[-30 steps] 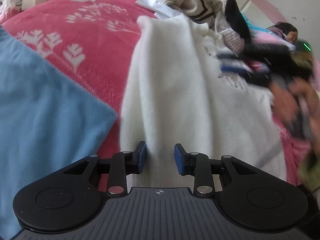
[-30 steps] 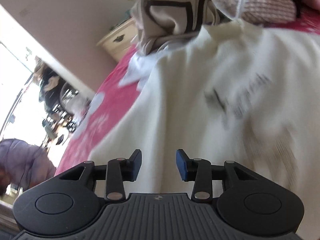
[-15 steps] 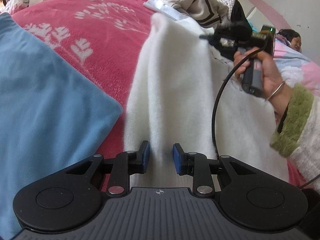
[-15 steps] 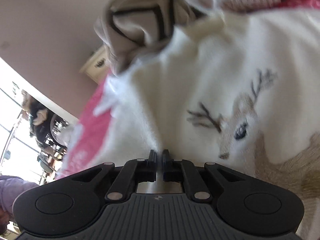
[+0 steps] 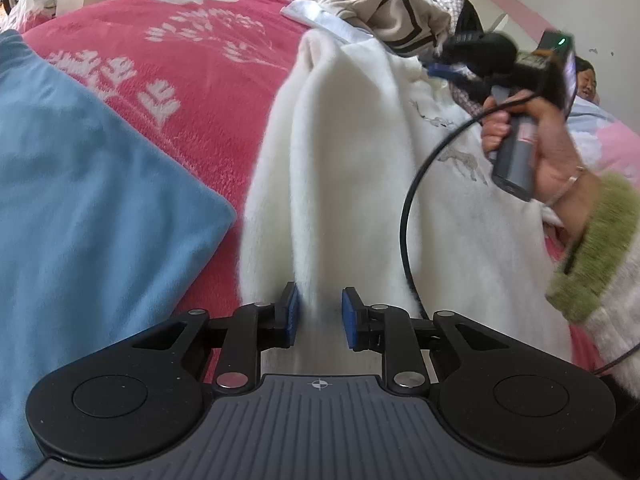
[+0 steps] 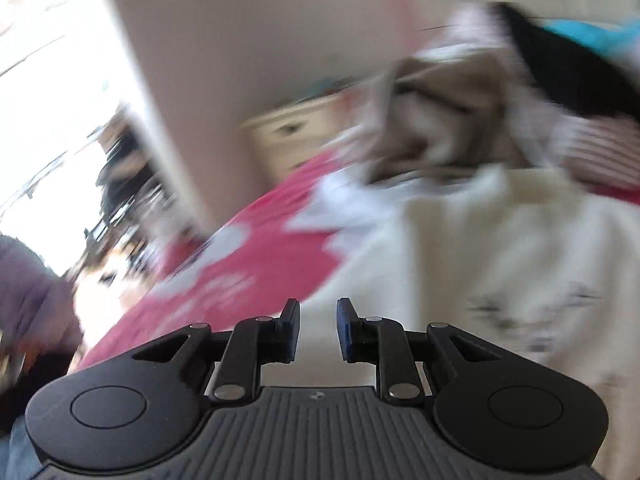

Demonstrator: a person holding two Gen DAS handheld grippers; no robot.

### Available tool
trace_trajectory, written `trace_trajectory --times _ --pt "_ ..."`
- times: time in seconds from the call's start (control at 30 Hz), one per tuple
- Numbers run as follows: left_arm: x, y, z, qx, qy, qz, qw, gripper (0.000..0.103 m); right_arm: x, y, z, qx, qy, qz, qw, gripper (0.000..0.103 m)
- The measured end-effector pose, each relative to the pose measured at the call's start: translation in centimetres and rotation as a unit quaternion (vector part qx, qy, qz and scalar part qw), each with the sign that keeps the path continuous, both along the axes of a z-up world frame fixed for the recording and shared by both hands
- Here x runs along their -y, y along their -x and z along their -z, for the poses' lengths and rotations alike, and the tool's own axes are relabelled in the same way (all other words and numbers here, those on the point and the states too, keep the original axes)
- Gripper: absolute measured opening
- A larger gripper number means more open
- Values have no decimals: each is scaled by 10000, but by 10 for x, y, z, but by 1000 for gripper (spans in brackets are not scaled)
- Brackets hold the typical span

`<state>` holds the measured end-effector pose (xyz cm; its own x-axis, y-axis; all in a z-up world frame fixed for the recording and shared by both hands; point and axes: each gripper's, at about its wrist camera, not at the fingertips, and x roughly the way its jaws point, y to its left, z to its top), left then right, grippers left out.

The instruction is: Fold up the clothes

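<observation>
A white fleece garment [image 5: 360,160] with deer embroidery lies lengthwise on the pink bedspread [image 5: 180,60]. My left gripper [image 5: 318,300] is at its near end. The jaws are closing, and the blue pads [image 5: 291,312] press a raised fold of the fleece. The right gripper [image 5: 444,70], held by a hand [image 5: 548,140], hovers over the garment's far end near the collar. In the blurred right wrist view my right gripper [image 6: 318,308] has its jaws opening with nothing pinched. The white garment [image 6: 500,260] lies beyond and beneath it.
A blue cloth [image 5: 80,200] lies flat on the bed at the left. A pile of loose clothes [image 5: 400,12] sits past the garment's far end. A black cable [image 5: 404,220] hangs over the fleece. A cream dresser [image 6: 292,132] stands by the wall.
The right gripper, shut on the garment's upper edge half a second ago, has opened and pulled away with a roll. The left jaws have narrowed on the fold; that hand stayed put.
</observation>
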<state>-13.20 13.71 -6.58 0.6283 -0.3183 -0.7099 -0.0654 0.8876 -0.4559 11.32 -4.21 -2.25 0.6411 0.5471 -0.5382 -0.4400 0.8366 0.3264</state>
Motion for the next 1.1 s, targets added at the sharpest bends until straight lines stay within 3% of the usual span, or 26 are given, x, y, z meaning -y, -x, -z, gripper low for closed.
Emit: trace_trajectory --times 0.13,0.17,0.27,0.3,0.43,0.6,0.67,0.87,0.97,1.0,1.1 --pt "0 2 0 -23 74 -46 10000 17 -55 -9 20 -378 422 -806 9951 21" --pt "0 4 1 -33 93 -57 9999 16 -70 -16 35 -495 783 -861 9920 19" --pt "2 5 3 -54 117 -88 9999 16 -85 -16 54 -338 1250 -957 9869 18" --pt "2 6 3 -63 123 -99 9999 16 -87 -16 48 -334 1282 -948 9866 18" --pt "-1 7 3 -105 208 -121 9997 17 -82 -7 24 -306 827 -989 9912 20" --pt "-3 10 4 -133 252 -75 9996 17 -100 -8 51 -579 1090 -1091 9863 20" --pt "-1 9 5 -145 228 -85 9996 17 -101 -9 44 -693 1085 -1029 9863 20" --pt "-2 14 7 -159 336 -136 9992 17 -42 29 0 -1058 443 -1193 9862 23" --pt "-4 16 9 -174 383 -124 9990 16 -28 60 15 -1636 342 -1498 9745 23" --pt "-5 16 9 -171 373 -107 9991 16 -32 70 26 -1711 535 -1572 9712 23" --pt "-3 17 10 -163 320 -65 9993 17 -47 100 53 -1060 892 -1690 9758 24"
